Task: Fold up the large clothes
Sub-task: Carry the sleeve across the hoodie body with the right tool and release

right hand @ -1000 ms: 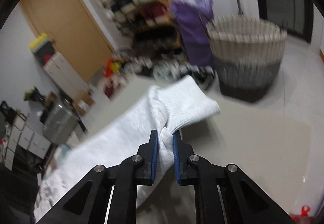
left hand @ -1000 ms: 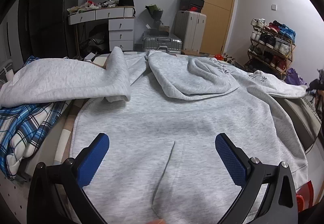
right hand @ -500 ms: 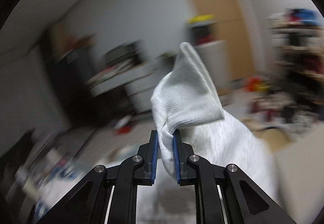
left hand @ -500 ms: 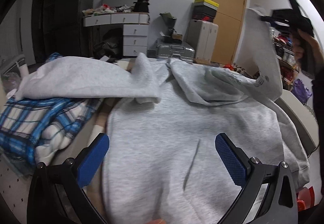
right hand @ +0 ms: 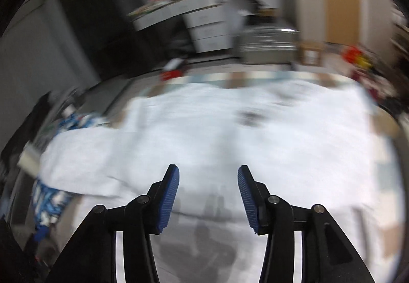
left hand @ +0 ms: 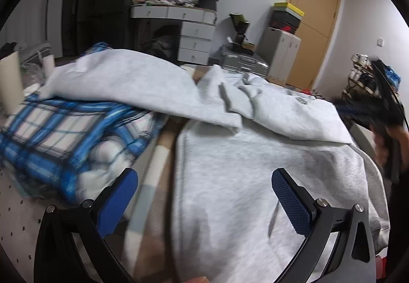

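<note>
A large light grey hoodie (left hand: pixel 255 162) lies spread on the table, front pocket toward me. Its right sleeve (left hand: pixel 301 114) lies folded flat across the chest. Its left sleeve (left hand: pixel 133 83) stretches out to the left over a plaid garment. My left gripper (left hand: pixel 204 188) is open and empty above the hoodie's lower left part. My right gripper (right hand: pixel 208 193) is open and empty above the hoodie (right hand: pixel 242 134), in a blurred view; it also shows at the right edge of the left wrist view (left hand: pixel 383 109).
A blue and white plaid garment (left hand: pixel 66 134) lies at the table's left side. Beyond the table stand white drawers (left hand: pixel 196 40), a silver suitcase (left hand: pixel 242 63), a wooden door (left hand: pixel 314 27) and a shoe rack (left hand: pixel 363 75). A white pegboard (left hand: pixel 15 219) is at lower left.
My right gripper carried the right sleeve up and over, laid it across the hoodie's chest, then opened and let go. My left gripper shifted left, staying open.
</note>
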`<state>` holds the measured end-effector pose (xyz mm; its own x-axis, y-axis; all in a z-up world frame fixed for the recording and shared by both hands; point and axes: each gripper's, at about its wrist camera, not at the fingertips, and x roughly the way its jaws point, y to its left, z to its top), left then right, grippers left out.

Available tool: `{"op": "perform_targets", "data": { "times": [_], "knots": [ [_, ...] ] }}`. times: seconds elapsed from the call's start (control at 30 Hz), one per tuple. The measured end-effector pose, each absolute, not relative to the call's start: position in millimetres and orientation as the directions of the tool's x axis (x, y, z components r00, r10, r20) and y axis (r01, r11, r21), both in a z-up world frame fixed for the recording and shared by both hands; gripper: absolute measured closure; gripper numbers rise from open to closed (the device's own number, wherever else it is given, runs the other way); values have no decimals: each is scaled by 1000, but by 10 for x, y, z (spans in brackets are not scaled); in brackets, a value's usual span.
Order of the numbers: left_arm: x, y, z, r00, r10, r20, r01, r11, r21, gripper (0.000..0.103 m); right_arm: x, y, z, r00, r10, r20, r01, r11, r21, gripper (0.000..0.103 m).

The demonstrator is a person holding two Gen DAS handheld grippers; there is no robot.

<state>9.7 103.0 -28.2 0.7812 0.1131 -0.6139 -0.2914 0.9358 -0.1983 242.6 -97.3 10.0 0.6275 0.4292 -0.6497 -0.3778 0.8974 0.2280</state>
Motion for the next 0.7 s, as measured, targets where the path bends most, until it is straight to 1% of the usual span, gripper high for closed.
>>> {"op": "perform_targets", "data": {
  "times": [0.03, 0.07, 0.13, 0.2, 0.23, 0.3, 0.37, 0.47, 0.5, 0.53, 0.57, 0.6, 0.63, 0.67, 0.7],
  "knots": [
    [112, 1012, -275, 783, 107, -612, -282, 939, -196, 1, 2392, -1284, 70, 658, 387, -646, -317, 920, 229, 40],
    [160, 987, -275, 784, 102, -612, -272, 943, -192, 1, 2365, -1537, 22, 677, 347, -649, -263, 938, 226, 37],
    [221, 969, -295, 783, 79, -617, -249, 949, -194, 1, 2333, -2062, -107, 688, 259, -678, -134, 964, 232, 36],
    [272, 943, -312, 779, 64, -623, -234, 953, -195, 1, 2360, -2487, -271, 661, 210, -721, -11, 963, 271, 35],
    [294, 933, -319, 777, 60, -626, -229, 954, -193, 1, 2377, -2588, -312, 644, 206, -736, 17, 959, 283, 35],
    [334, 897, -311, 770, 64, -634, -227, 957, -179, 1, 2394, -2654, -370, 622, 229, -749, 14, 953, 302, 35],
    [314, 880, -277, 770, 73, -634, -230, 958, -169, 1, 2461, -2568, -429, 598, 272, -754, -41, 950, 310, 35],
    [261, 841, -242, 768, 92, -633, -234, 962, -144, 1, 2628, -2308, -491, 568, 294, -769, -107, 953, 284, 35],
    [254, 828, -247, 763, 106, -638, -241, 962, -128, 1, 2682, -2293, -562, 568, 285, -772, -115, 956, 268, 37],
    [255, 822, -251, 758, 116, -642, -247, 962, -118, 1, 2729, -2236, -593, 575, 273, -772, -117, 960, 253, 47],
    [246, 819, -255, 752, 126, -647, -256, 961, -110, 1, 2746, -2230, -626, 580, 256, -773, -101, 964, 244, 64],
    [246, 822, -258, 748, 132, -651, -261, 959, -106, 1, 2753, -2283, -699, 580, 243, -777, -85, 967, 240, 74],
    [245, 827, -260, 744, 136, -654, -266, 958, -103, 1, 2749, -2338, -700, 592, 240, -769, -72, 967, 245, 93],
    [245, 837, -261, 739, 143, -658, -273, 957, -100, 1, 2716, -2431, -686, 616, 243, -750, -58, 963, 264, 97],
    [253, 853, -261, 734, 152, -662, -285, 954, -96, 1, 2671, -2557, -656, 649, 242, -721, -31, 956, 292, 98]
  ]
}}
